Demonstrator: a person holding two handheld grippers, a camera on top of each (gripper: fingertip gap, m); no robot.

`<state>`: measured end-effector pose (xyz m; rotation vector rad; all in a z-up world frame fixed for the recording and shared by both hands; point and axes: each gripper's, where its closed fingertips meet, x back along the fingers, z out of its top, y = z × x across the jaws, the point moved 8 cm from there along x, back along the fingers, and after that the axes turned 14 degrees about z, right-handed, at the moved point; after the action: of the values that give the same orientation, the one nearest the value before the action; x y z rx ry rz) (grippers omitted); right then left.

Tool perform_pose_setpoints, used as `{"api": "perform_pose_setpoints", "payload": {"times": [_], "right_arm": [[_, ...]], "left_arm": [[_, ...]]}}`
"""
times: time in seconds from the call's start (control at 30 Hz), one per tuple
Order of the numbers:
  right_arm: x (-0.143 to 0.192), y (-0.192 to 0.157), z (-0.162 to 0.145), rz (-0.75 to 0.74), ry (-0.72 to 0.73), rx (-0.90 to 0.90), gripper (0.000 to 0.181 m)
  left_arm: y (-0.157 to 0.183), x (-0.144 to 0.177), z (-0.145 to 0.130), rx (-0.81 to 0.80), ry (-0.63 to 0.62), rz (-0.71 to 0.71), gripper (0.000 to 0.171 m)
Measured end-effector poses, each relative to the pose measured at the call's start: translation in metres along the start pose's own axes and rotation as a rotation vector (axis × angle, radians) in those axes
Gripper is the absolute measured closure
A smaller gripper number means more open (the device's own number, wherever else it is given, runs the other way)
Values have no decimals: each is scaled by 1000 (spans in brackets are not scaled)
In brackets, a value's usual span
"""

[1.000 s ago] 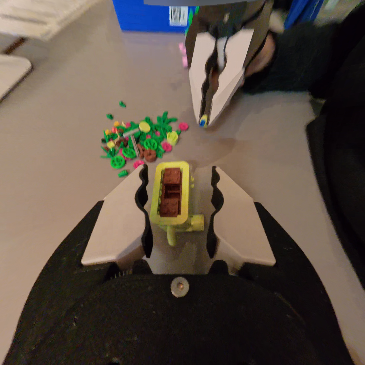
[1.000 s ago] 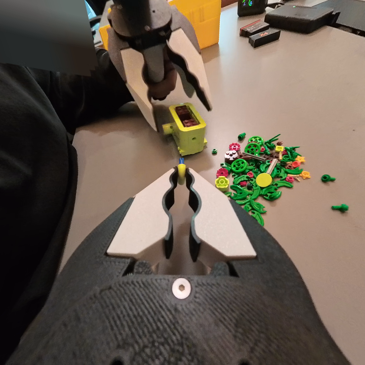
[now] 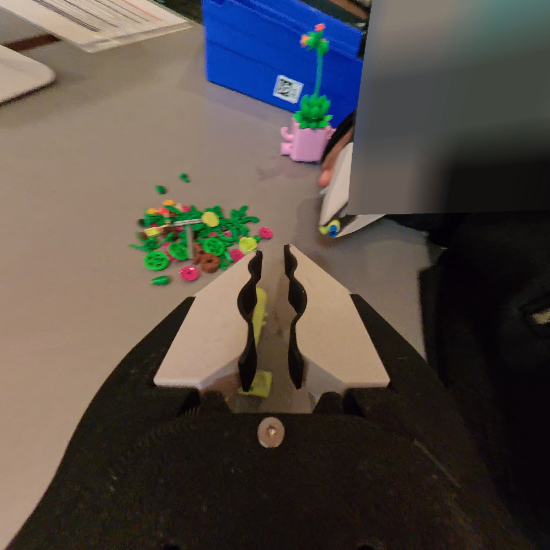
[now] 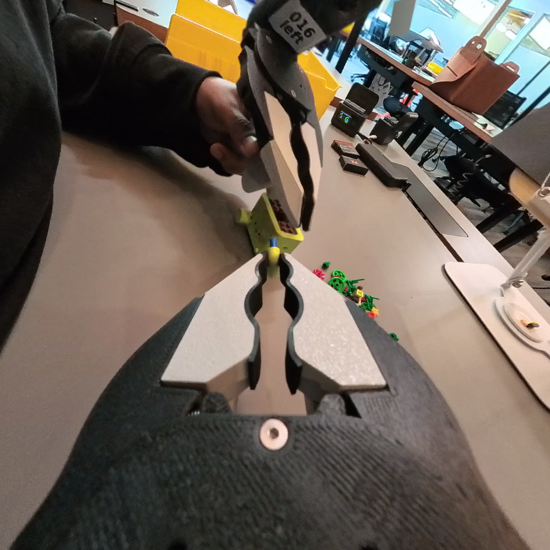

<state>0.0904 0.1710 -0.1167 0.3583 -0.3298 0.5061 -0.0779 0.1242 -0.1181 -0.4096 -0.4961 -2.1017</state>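
Note:
A lime-green brick pot (image 4: pixel 268 229) with brown bricks inside stands on the grey table (image 4: pixel 119 238). My left gripper (image 4: pixel 300 223) comes down on it from above. One finger is inside on the brown bricks, the other outside the far wall, so it looks shut on that wall. In the left wrist view my left gripper (image 3: pixel 272 250) has a narrow gap, and the pot (image 3: pixel 259 309) shows only as slivers under the left finger. My right gripper (image 4: pixel 272 256) is shut on a small lime piece with a blue pin (image 4: pixel 273 253), right at the pot's near side. The right gripper also shows in the left wrist view (image 3: pixel 330 230).
A pile of small green, pink and brown pieces (image 3: pixel 196 238) lies beside the pot. A pink pot with a green plant (image 3: pixel 306 143) stands before a blue bin (image 3: pixel 268 59). Yellow bins (image 4: pixel 202 44), black devices (image 4: pixel 354 113) and a white tray (image 4: pixel 491 297) are farther off.
My left gripper has narrowed from wide open around the pot and dropped onto it. My right gripper, still holding the lime piece, has come up to the pot's side.

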Motion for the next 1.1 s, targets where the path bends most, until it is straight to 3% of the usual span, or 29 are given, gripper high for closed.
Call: {"api": "perform_pose_setpoints", "payload": {"times": [0.07,0.27,0.6,0.73,1.1], "right_arm": [[1,2,-2,-7,-1,-20,175],[1,3,-4,32,8,-60,175],[0,-4,3,27,27,19,175],[0,-5,4,14,20,42,175],[0,-7,9,31,64,31,175]], "left_arm": [[-2,3,2,-13,16,22,159],[21,5,1,-79,15,-148,138],[33,-9,-1,66,6,-240,149],[35,-8,1,58,35,-232,166],[40,-4,4,25,46,-268,170]]}}
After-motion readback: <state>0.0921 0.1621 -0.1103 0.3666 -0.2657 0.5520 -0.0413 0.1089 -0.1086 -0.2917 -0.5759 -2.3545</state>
